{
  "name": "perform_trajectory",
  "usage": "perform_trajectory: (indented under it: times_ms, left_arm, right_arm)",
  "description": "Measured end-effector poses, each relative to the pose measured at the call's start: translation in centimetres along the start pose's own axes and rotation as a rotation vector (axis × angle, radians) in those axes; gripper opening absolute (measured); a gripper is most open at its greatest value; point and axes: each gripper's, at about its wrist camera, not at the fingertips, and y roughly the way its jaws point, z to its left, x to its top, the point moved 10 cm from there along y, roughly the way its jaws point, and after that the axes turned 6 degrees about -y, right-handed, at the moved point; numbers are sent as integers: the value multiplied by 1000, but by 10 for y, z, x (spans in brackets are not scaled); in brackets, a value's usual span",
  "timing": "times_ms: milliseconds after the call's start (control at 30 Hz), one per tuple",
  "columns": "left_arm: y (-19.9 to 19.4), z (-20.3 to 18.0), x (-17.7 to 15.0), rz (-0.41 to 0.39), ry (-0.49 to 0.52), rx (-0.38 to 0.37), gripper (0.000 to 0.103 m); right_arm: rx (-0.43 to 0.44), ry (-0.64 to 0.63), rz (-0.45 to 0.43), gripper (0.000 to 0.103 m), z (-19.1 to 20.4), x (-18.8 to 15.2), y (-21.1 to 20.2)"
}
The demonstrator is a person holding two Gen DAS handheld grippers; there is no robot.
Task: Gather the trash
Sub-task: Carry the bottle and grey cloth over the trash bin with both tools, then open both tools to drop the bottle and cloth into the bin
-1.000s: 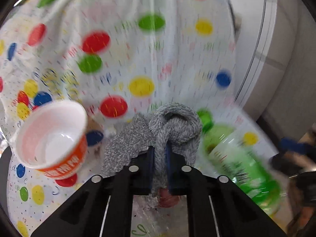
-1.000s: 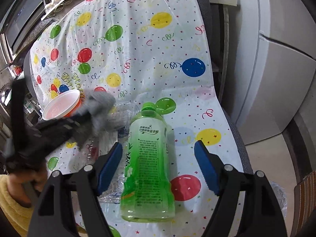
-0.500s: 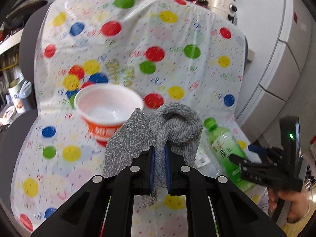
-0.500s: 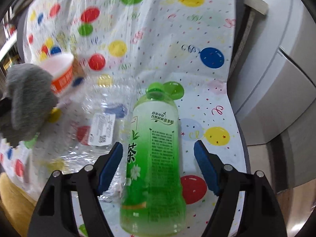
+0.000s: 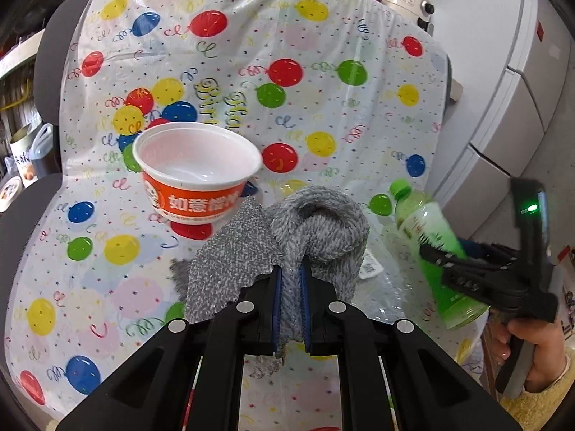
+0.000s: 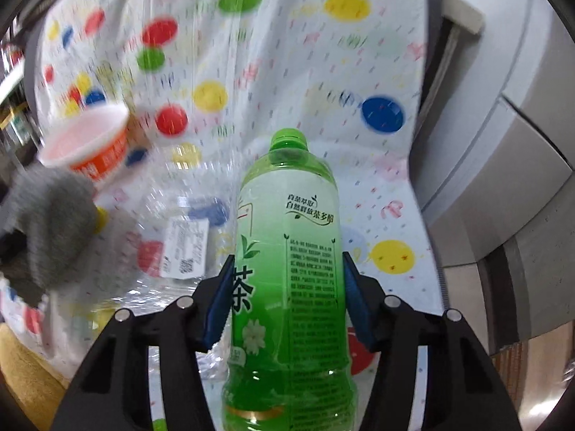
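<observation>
Grey cloth [image 5: 287,248] bunches out of the left gripper [image 5: 289,301], whose jaws are pressed nearly together with the fabric pinched between the blue pads; a loop of it rolls up above the tips and a flap hangs to the left. Blue pads of the right gripper [image 6: 285,300] sit against both sides of the green bottle [image 6: 287,276], clamping it at its label. The bottle's cap points away from the camera, and its base reaches the lower edge of the right view.

From the left wrist, the bottle [image 5: 433,248] shows at the far right, tilted, with the right gripper [image 5: 452,265] around its lower half and a hand [image 5: 532,352] on the handle below. This view also shows the orange-and-white cup [image 5: 196,174] upright on the balloon-print sheet [image 5: 323,82], just beyond and left of the cloth; it looks empty.

The right wrist view, blurred toward its left side, shows what the other barely shows: crumpled clear plastic [image 6: 169,237] with a white label, lying on the sheet [image 6: 287,54] between the cloth [image 6: 43,230] and the bottle. The cup [image 6: 90,147] sits beyond the plastic, at upper left. Grey cabinets [image 6: 503,179] stand to the right of the sheet.
</observation>
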Motion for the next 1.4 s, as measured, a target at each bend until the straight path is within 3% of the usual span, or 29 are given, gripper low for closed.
perform_trajectory:
  times_ms: [267, 433, 667, 800, 933, 1067, 1267, 1367, 1400]
  left_arm:
    - [-13, -68, -16, -17, 68, -89, 10]
    - [-15, -126, -35, -22, 116, -146, 10]
    - [-2, -222, -91, 71, 213, -313, 10]
    - [9, -274, -123, 107, 281, -387, 10]
    - [29, -317, -159, 176, 283, -446, 10]
    - [56, -346, -195, 276, 308, -451, 10]
    - [94, -375, -225, 369, 328, -449, 11]
    - [110, -380, -227, 377, 322, -436, 17]
    - [115, -383, -228, 385, 331, -426, 26]
  right_arm:
    - [20, 68, -119, 55, -44, -23, -74]
    - [-14, 123, -169, 56, -91, -62, -114]
    - [-98, 225, -175, 56, -156, -138, -141]
    - [-134, 292, -142, 56, -190, -188, -142]
    - [-165, 349, -98, 56, -220, -227, -133]
    - [-192, 395, -58, 56, -245, -252, -119]
    - [-161, 495, -3, 57, -275, -282, -83]
    - [-131, 540, 1, 58, -284, -287, -70]
    - [-121, 560, 4, 61, -288, -289, -66]
